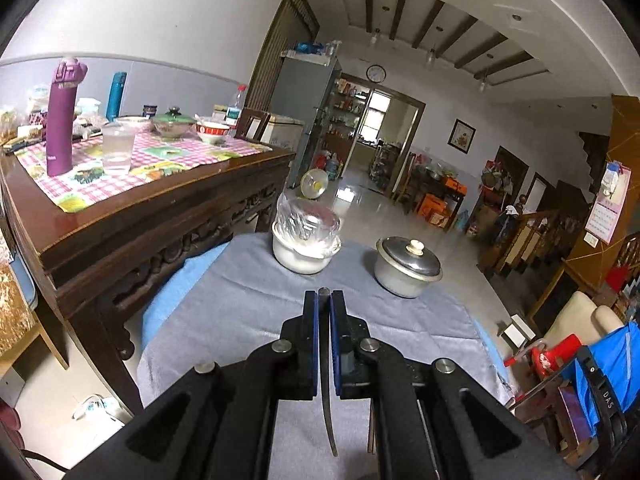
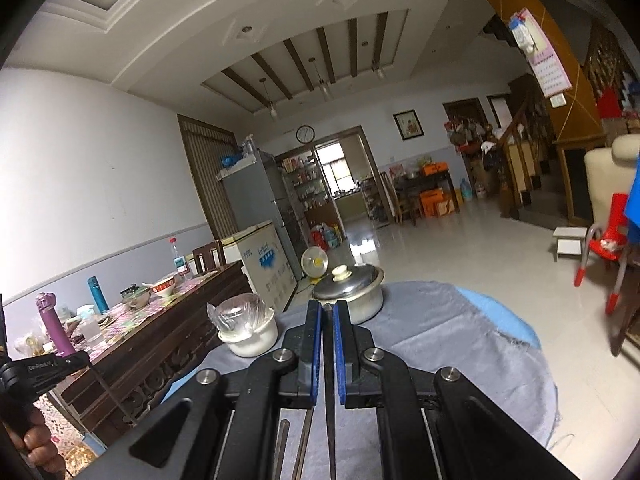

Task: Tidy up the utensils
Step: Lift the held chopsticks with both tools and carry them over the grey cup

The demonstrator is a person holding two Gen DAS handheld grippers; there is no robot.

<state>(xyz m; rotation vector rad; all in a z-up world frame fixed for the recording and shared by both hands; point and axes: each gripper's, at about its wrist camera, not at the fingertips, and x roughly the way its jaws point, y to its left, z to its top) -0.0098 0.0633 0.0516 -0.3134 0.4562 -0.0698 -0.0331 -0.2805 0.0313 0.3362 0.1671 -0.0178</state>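
My left gripper (image 1: 324,300) clamps a thin utensil (image 1: 325,380), long axis along the fingers. Right gripper (image 2: 328,312) pinches another dark utensil (image 2: 329,380) likewise. Both held above grey cloth (image 1: 248,304); lidded pot (image 1: 406,266) at far edge, nearer right gripper.

The left tool (image 1: 324,300) points forward and level, its blue-padded fingers (image 1: 314,320) pinched almost together on a thin dark utensil (image 1: 325,360). The right tool (image 2: 327,312) has the same pose, clamped on another thin utensil (image 2: 329,380) between its fingers.
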